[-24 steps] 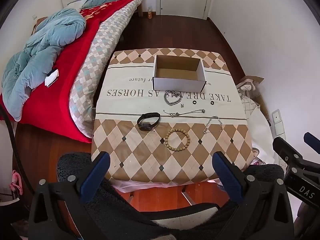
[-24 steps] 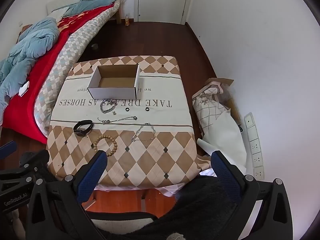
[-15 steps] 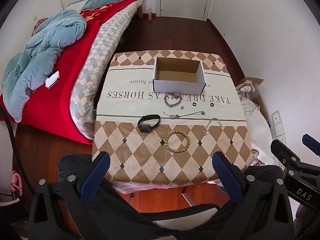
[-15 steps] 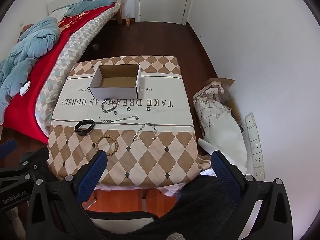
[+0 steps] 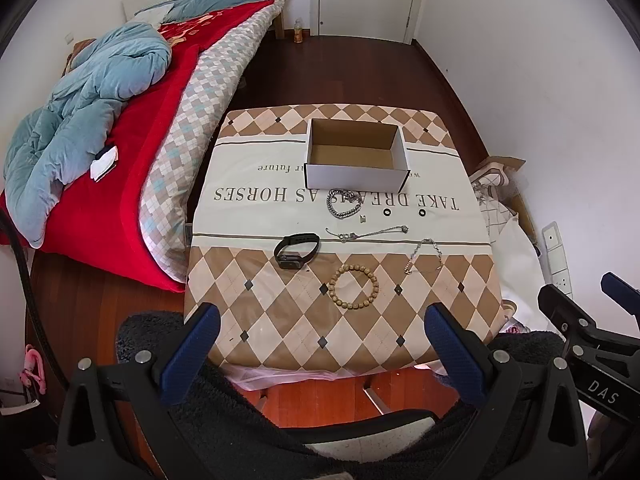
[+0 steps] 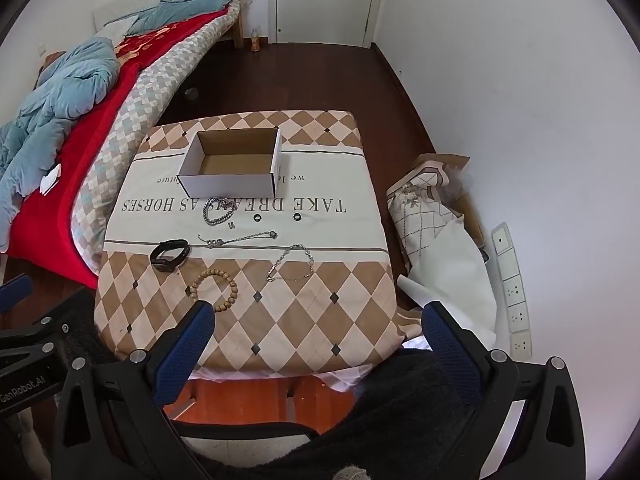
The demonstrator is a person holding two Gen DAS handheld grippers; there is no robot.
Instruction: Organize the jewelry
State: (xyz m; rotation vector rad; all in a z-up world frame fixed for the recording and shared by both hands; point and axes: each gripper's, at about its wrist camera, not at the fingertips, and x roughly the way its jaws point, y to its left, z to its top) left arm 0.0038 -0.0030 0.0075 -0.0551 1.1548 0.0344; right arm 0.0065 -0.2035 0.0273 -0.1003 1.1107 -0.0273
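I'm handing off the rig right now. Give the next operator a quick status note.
Left tool and right tool: both open, holding nothing, hanging over the near table edge.
Cardboard box at the far side, nothing in it.
On the tablecloth: bead bracelet, black wristband, heart chain, long chain, thin bracelet, two black rings, small charm.
Done: nothing boxed. Left: every piece.
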